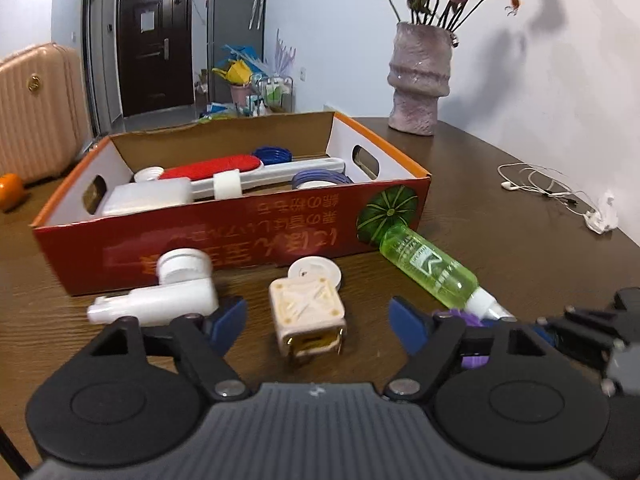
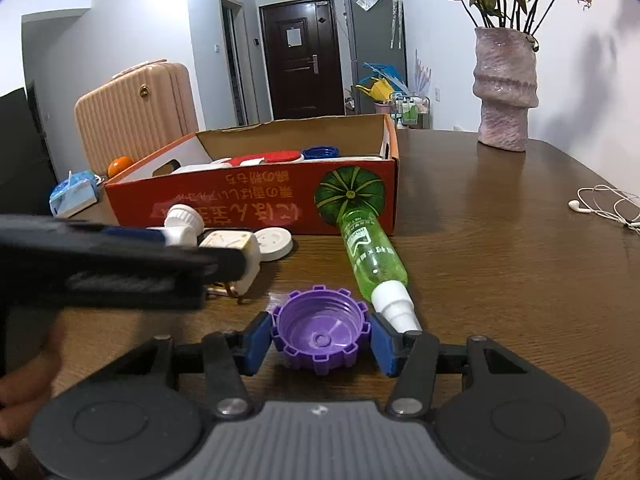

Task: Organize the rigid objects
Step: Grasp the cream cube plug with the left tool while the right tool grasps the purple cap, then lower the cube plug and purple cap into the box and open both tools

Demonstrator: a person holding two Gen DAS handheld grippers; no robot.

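Orange cardboard marks the box (image 1: 224,240) at the middle of the table (image 2: 500,248), and it already holds several pieces: a red and white brush (image 1: 224,168), blue lids (image 1: 272,154) and a white container (image 1: 148,196). So I judge the sorting roughly half done. Still out on the table, in front of the box, lie a white bottle (image 1: 168,296), a cream plug adapter (image 1: 306,320), a white round cap (image 1: 316,272), a green bottle (image 2: 370,252) and a purple cap (image 2: 320,330). The right tool (image 2: 320,336) has its blue pads against both sides of the purple cap, apparently gripping it on the table. The left tool (image 1: 316,320) is wide open, straddling the plug adapter without touching it.
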